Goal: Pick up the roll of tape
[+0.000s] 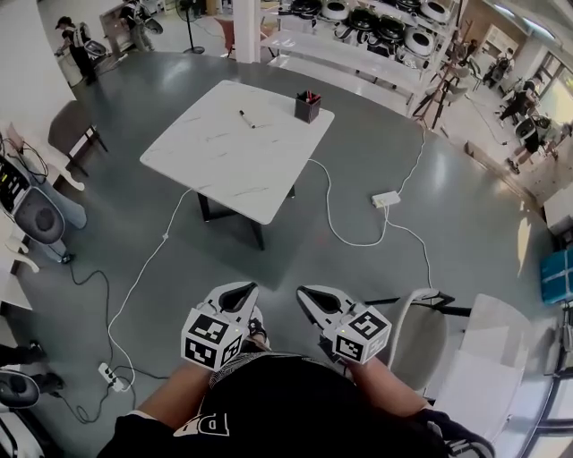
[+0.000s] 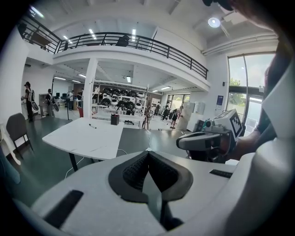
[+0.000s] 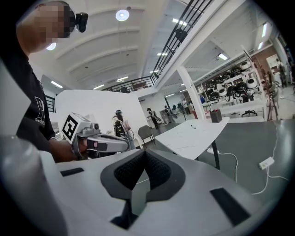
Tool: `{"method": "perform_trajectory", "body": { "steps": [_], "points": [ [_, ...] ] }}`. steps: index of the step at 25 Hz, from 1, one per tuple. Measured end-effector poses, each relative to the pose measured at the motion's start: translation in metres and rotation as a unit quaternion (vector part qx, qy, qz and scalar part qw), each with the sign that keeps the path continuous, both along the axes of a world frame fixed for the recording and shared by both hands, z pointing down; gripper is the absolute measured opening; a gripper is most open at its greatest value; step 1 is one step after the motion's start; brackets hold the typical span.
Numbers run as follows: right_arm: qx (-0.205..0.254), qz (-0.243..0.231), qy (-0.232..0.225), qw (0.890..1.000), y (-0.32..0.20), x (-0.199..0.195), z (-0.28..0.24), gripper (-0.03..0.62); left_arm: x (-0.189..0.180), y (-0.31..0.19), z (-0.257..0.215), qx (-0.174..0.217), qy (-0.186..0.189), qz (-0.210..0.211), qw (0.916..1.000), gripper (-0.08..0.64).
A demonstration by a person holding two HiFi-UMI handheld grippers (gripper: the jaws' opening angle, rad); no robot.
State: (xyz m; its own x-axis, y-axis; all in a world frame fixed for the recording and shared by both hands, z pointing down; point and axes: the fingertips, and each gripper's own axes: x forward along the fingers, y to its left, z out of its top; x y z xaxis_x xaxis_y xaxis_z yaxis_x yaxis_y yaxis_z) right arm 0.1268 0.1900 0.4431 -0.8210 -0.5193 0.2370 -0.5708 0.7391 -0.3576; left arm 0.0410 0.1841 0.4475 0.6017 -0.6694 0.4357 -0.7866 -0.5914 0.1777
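No roll of tape shows in any view. My left gripper (image 1: 243,291) (image 2: 147,152) and right gripper (image 1: 304,293) (image 3: 144,152) are held side by side close to the person's body, over the grey floor and well short of the white table (image 1: 224,152). Both are shut, pads meeting, with nothing between them. The table top carries a dark pen holder (image 1: 307,106) at its far corner and a black marker (image 1: 246,119). The right gripper (image 2: 203,140) shows in the left gripper view, and the left gripper (image 3: 106,144) in the right gripper view.
White cables trail across the floor to a power strip (image 1: 387,199) right of the table and another (image 1: 107,374) at the lower left. A white chair (image 1: 421,335) stands close on the right, a dark chair (image 1: 76,134) at the left. Shelving (image 1: 376,27) and people stand far behind.
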Motion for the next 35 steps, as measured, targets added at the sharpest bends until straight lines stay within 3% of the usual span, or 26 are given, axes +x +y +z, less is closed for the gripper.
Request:
{"method": "perform_trajectory", "body": {
  "steps": [11, 18, 25, 35],
  "points": [
    [-0.01, -0.002, 0.029, 1.0, -0.099, -0.056, 0.005, 0.005, -0.065, -0.106, 0.001, -0.001, 0.008, -0.009, 0.9999, 0.017],
    [-0.026, 0.041, 0.052, 0.997, -0.151, -0.073, 0.027, 0.005, -0.095, -0.153, 0.014, 0.009, 0.002, 0.01, 0.9999, 0.017],
    [-0.03, 0.062, 0.061, 0.996, -0.185, -0.088, 0.03, 0.005, -0.115, -0.189, 0.025, 0.01, 0.01, 0.02, 0.9997, 0.017],
    [-0.038, 0.063, 0.068, 0.995, -0.221, -0.09, 0.033, 0.005, -0.117, -0.224, 0.034, -0.001, 0.022, 0.018, 0.9996, 0.017]
  ]
}}
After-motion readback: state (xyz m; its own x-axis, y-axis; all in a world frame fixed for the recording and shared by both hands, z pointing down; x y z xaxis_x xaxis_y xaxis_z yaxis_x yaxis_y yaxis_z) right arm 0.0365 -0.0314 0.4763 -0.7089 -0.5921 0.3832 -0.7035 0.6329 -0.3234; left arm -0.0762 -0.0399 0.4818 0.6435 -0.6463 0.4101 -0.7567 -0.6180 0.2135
